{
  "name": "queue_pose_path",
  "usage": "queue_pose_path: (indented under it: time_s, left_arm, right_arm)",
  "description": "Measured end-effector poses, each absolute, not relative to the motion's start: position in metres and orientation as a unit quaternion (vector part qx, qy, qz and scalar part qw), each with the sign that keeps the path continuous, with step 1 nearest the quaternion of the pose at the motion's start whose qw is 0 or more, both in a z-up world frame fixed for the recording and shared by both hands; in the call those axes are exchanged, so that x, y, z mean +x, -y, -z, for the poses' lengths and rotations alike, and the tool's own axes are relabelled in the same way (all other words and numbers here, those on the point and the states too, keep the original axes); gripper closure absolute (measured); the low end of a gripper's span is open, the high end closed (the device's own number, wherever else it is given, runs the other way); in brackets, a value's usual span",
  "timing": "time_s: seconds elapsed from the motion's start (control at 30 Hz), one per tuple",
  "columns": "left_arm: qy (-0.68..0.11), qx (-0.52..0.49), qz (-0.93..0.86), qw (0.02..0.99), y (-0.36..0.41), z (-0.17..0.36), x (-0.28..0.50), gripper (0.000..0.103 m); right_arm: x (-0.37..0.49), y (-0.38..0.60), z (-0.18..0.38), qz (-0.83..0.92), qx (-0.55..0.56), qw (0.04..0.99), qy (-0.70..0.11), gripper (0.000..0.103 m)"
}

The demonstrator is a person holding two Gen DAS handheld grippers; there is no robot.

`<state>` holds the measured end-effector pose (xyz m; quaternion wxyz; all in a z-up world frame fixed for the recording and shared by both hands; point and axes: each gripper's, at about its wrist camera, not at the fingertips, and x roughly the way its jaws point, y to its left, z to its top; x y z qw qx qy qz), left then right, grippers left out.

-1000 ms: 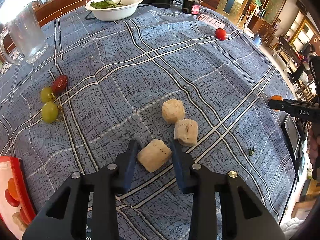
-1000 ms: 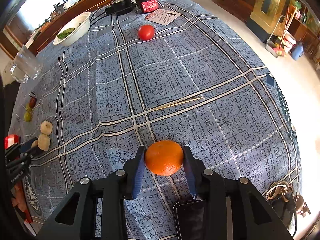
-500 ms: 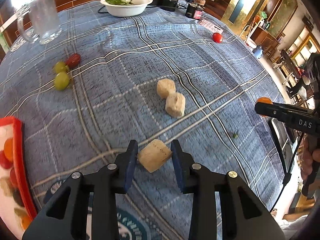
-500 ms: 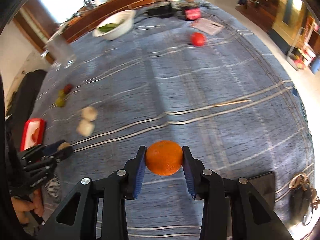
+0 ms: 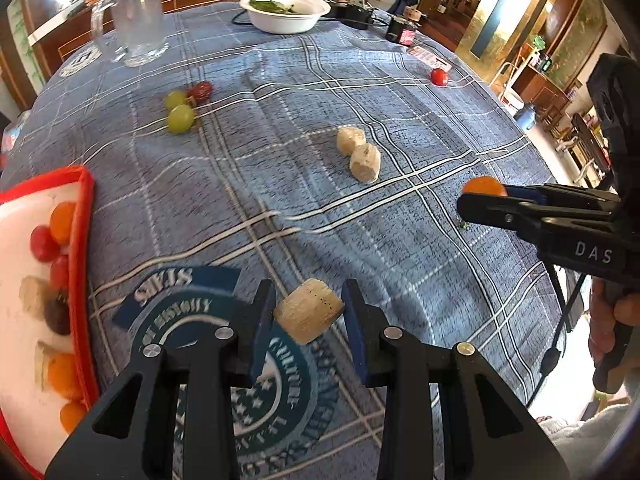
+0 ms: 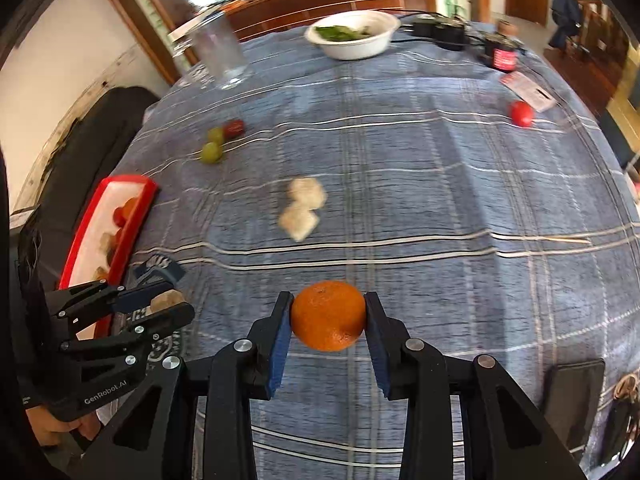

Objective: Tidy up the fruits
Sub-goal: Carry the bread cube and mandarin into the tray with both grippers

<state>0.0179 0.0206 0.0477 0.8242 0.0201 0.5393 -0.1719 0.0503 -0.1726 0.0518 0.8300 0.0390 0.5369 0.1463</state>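
I've lifted both off the worktop: left tongs (image 5: 308, 316) clamp a banana chunk (image 5: 309, 315), right tongs (image 6: 327, 317) clamp the orange (image 6: 328, 315), now nearer the red tray (image 5: 82, 240).

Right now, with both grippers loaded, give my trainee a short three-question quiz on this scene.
1. True or false: the left gripper holds an orange.
2. What sits between the right gripper's pads?
3. How many banana pieces lie loose on the tablecloth? A one, B two, C four.

Key: 1 false, it grips a banana piece. 2 the orange. 3 B, the two banana pieces mid-table.
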Motion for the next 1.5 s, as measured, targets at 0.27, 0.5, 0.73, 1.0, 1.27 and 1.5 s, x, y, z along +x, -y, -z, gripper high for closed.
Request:
queue_pose_path:
  time_s: [0.27, 0.5, 0.73, 1.0, 1.27, 1.5]
  left_arm:
    - [-0.536, -0.015, 0.157, 0.829, -0.044, -0.055, -0.002, 0.072]
    - [-0.53, -0.048, 0.134, 0.836, -0.075, -0.062, -0.018, 0.072]
    - [-0.52, -0.079, 0.099, 0.844, -0.11, -0.067, -0.03, 0.071]
    - [-0.516, -0.094, 0.063, 0.849, -0.144, -0.069, -0.043, 0.071]
    - [-0.515, -0.104, 0.035, 0.85, -0.175, -0.067, -0.051, 0.071]
    - [-0.511, -0.115, 0.009, 0.852, -0.207, -0.065, -0.054, 0.071]
  right_arm:
    - [0.041, 0.142, -0.048, -0.191, 0.038, 0.816, -0.544, 0.067]
    - [0.029, 0.111, -0.05, -0.234, 0.022, 0.806, -0.543, 0.067]
    - [0.026, 0.084, -0.049, -0.257, 0.009, 0.799, -0.544, 0.067]
    - [0.024, 0.045, -0.047, -0.288, -0.009, 0.787, -0.546, 0.067]
    - [0.024, 0.004, -0.052, -0.32, -0.029, 0.777, -0.541, 0.067]
    - [0.032, -0.035, -0.061, -0.347, -0.045, 0.771, -0.531, 0.067]
